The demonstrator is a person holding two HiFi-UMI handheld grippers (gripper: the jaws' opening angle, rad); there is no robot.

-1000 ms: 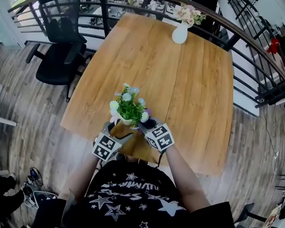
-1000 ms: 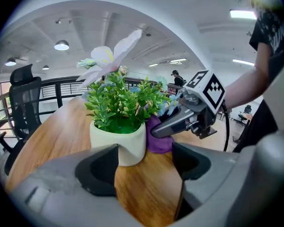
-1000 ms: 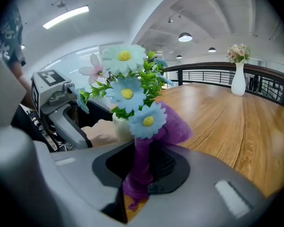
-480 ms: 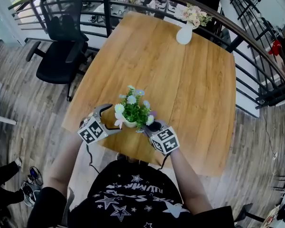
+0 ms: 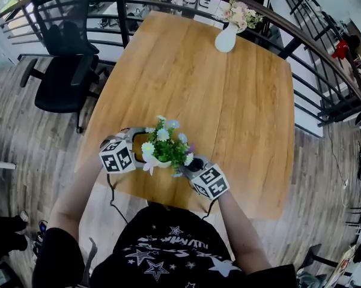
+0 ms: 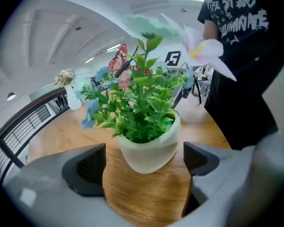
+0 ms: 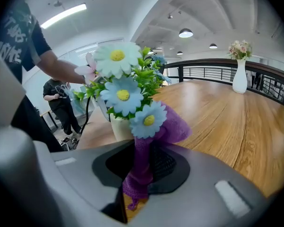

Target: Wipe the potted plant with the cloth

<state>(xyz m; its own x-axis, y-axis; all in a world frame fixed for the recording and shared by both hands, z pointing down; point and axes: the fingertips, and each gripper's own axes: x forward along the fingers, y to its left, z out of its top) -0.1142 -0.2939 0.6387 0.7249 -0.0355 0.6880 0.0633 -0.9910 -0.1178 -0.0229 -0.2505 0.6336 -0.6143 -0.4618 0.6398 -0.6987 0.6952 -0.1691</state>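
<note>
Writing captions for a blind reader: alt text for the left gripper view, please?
The left gripper, its jaws just opened wide, frames a potted plant standing untouched between them on a wooden table. A person in black stands at right.

I find the potted plant [image 5: 165,147] upright near the front edge of the table [image 5: 228,101], with a white pot, green leaves and pale flowers. The left gripper [image 5: 138,146] lies at the pot's left. Its jaws have just been opening and stand wide with the pot at their mouth; I cannot confirm contact. The right gripper [image 5: 191,162] meets the foliage from the lower right, a scrap of purple cloth [image 5: 191,150] at its tip. A white vase [image 5: 226,39] of flowers stands at the far edge. A black chair [image 5: 60,71] sits left of the table.
</note>
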